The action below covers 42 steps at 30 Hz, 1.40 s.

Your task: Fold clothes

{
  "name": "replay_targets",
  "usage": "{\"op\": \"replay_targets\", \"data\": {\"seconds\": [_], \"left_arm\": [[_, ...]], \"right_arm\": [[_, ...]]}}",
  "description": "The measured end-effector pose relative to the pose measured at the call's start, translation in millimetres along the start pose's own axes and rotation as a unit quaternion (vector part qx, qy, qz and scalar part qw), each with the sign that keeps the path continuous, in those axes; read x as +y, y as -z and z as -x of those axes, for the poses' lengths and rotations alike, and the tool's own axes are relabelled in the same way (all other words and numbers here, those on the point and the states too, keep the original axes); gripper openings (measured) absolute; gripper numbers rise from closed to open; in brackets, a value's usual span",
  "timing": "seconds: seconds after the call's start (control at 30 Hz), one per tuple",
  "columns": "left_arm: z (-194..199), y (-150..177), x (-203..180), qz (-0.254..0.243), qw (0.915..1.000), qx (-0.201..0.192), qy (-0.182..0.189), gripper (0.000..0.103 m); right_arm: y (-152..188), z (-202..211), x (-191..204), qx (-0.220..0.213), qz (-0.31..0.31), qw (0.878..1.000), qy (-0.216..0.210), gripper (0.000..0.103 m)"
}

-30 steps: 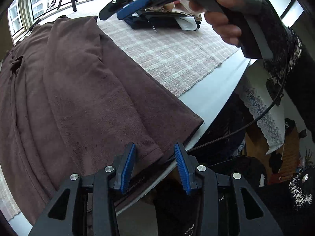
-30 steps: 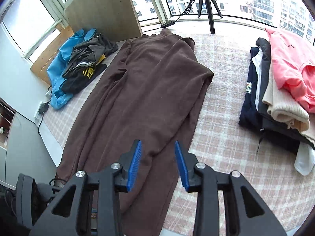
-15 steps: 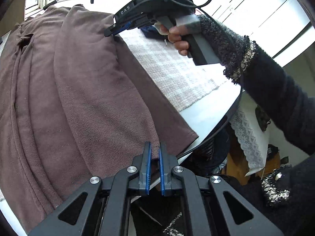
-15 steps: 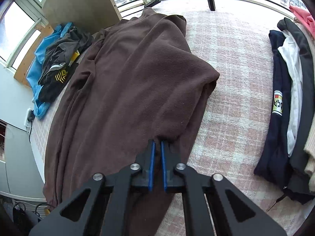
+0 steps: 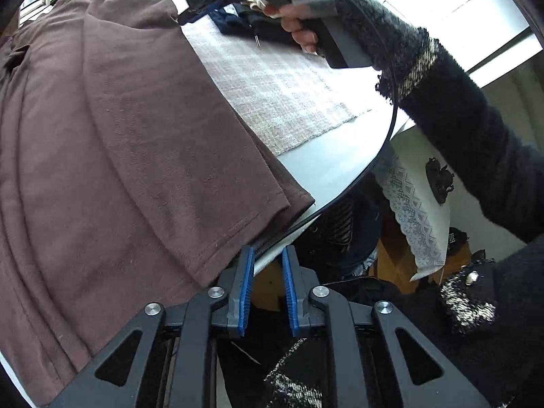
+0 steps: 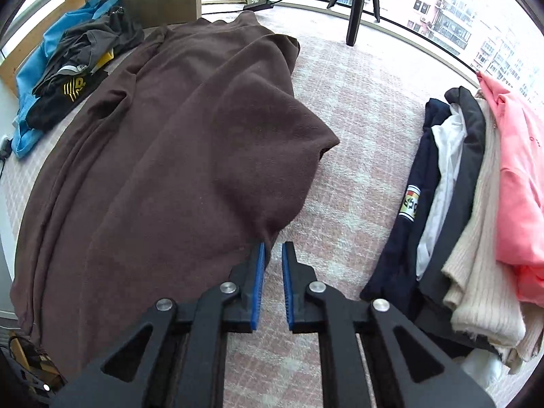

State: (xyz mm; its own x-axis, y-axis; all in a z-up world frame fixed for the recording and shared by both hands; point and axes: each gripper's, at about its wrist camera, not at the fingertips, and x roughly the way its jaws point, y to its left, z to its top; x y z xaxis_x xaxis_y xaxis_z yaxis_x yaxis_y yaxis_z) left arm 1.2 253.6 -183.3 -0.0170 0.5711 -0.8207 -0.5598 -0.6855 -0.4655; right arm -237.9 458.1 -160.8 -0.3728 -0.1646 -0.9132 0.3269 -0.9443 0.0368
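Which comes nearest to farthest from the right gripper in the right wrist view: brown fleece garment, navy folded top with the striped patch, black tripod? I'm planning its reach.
1. Brown fleece garment: its edge lies at the right gripper fingertips, left.
2. Navy folded top with striped patch: on the right, in the pile.
3. Black tripod: at the window, top.

The left gripper (image 5: 266, 258), at the bottom centre of its own view, has matte black plastic arms with triangular cut-outs, round silver screw heads at the pivots, and two ribbed blue pads (image 5: 245, 289) on its fingers; the right gripper (image 6: 271, 255) is built the same way. In the upper part of the left wrist view the right gripper's grey pistol handle and a thin black cable (image 5: 391, 125) show. The person's sleeve (image 5: 452, 112) at upper right is fuzzy black knit with a speckled tweed cuff band.
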Motion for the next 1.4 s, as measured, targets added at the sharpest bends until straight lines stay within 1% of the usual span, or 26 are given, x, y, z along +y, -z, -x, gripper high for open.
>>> {"op": "replay_targets", "data": {"seconds": [0.07,0.13,0.2,0.27,0.33,0.4,0.43,0.47,0.5,0.53,0.57,0.6,0.63,0.67,0.73,0.77,0.83,0.9,0.93,0.97,1.03,1.1,1.2,1.27,1.33,1.4], "left_arm": [[25.5,9.6,6.3,0.008,0.9996,-0.021,-0.017,0.02],[38.6,12.8,12.0,0.016,0.999,-0.032,-0.029,0.02],[41.2,9.3,15.4,0.018,0.9988,-0.039,-0.021,0.02],[40.2,4.1,17.0,0.017,0.9987,-0.047,-0.012,0.02],[30.0,-4.2,16.2,0.004,0.9988,-0.048,-0.009,0.02],[14.4,-12.7,17.2,-0.009,0.9991,-0.041,-0.003,0.022],[4.7,-16.7,18.4,-0.014,0.9993,-0.033,-0.002,0.022],[-7.5,-19.3,20.8,-0.015,0.9997,-0.02,-0.005,0.023],[-17.7,-19.2,24.0,-0.014,0.9998,-0.008,-0.008,0.023],[-23.3,-17.6,27.2,-0.014,0.9999,-0.005,-0.006,0.022],[-25.9,-15.5,30.0,-0.011,0.9999,-0.002,-0.001,0.024],[-22.8,-11.6,31.9,-0.003,1.0,0.003,0.005,0.024],[-17.6,-5.9,33.0,0.007,0.9999,0.008,0.007,0.024],[-9.8,1.2,32.8,0.015,0.9998,0.009,0.009,0.023],[17.6,22.7,25.0,0.015,0.9999,-0.008,0.003,0.024],[30.7,32.4,20.3,0.013,0.9997,-0.02,-0.007,0.027],[49.3,44.0,10.3,0.014,0.9982,-0.043,-0.039,0.029],[50.3,40.4,-0.9,0.008,0.9961,-0.067,-0.057,0.029],[46.6,35.5,-7.4,0.0,0.9949,-0.08,-0.062,0.031],[41.2,29.3,-14.1,-0.007,0.9933,-0.092,-0.07,0.036],[19.5,10.8,-28.2,-0.019,0.9906,-0.103,-0.087,0.04],[-4.0,-7.1,-42.5,-0.033,0.9885,-0.108,-0.101,0.041],[-41.9,-26.6,-58.3,-0.04,0.9882,-0.088,-0.119,0.042],[-64.6,-34.3,-65.4,-0.047,0.9885,-0.066,-0.127,0.043],[-81.9,-38.3,-72.0,-0.068,0.9845,-0.05,-0.154,0.043],[-91.7,-40.5,-74.7,-0.08,0.9801,-0.047,-0.175,0.047]], "right_arm": [[12.1,25.3,0.5,-0.026,-0.01,0.999,-0.027,0.011],[32.9,45.0,12.4,-0.039,-0.004,0.996,-0.078,0.011],[54.6,62.8,26.5,-0.048,0.002,0.991,-0.126,0.011],[80.9,61.6,46.6,-0.027,0.008,0.989,-0.147,0.011],[107.5,55.7,64.7,0.0,0.012,0.987,-0.162,0.011],[133.3,48.5,77.2,0.028,0.016,0.985,-0.171,0.011],[146.5,45.0,81.7,0.043,0.017,0.985,-0.167,0.011],[157.4,44.2,84.5,0.052,0.016,0.985,-0.164,0.011],[164.1,48.1,84.1,0.048,0.01,0.986,-0.161,0.012],[170.7,52.0,83.2,0.05,0.004,0.986,-0.161,0.013],[177.2,55.6,81.4,0.065,-0.003,0.984,-0.163,0.017],[183.7,59.2,79.7,0.081,-0.011,0.983,-0.166,0.021],[190.0,64.8,77.9,0.09,-0.014,0.982,-0.165,0.021],[195.0,74.9,75.4,0.088,-0.014,0.983,-0.159,0.021],[200.1,100.1,66.8,0.074,-0.027,0.984,-0.159,0.021],[198.2,116.0,60.2,0.052,-0.039,0.985,-0.16,0.021],[194.3,148.0,46.8,0.006,-0.062,0.985,-0.16,0.028],[182.0,171.9,33.0,-0.051,-0.079,0.984,-0.149,0.051],[173.1,180.1,26.0,-0.08,-0.085,0.983,-0.139,0.053],[160.9,182.5,19.1,-0.099,-0.091,0.982,-0.13,0.053],[129.2,175.6,5.7,-0.123,-0.094,0.981,-0.119,0.053],[103.0,161.8,-2.7,-0.133,-0.087,0.982,-0.104,0.053],[66.3,131.8,-16.0,-0.128,-0.069,0.986,-0.082,0.053],[46.2,104.7,-27.2,-0.113,-0.077,0.987,-0.087,0.053],[28.1,76.8,-38.4,-0.095,-0.089,0.987,-0.098,0.053],[13.8,50.7,-49.1,-0.08,-0.105,0.985,-0.114,0.053]]}}
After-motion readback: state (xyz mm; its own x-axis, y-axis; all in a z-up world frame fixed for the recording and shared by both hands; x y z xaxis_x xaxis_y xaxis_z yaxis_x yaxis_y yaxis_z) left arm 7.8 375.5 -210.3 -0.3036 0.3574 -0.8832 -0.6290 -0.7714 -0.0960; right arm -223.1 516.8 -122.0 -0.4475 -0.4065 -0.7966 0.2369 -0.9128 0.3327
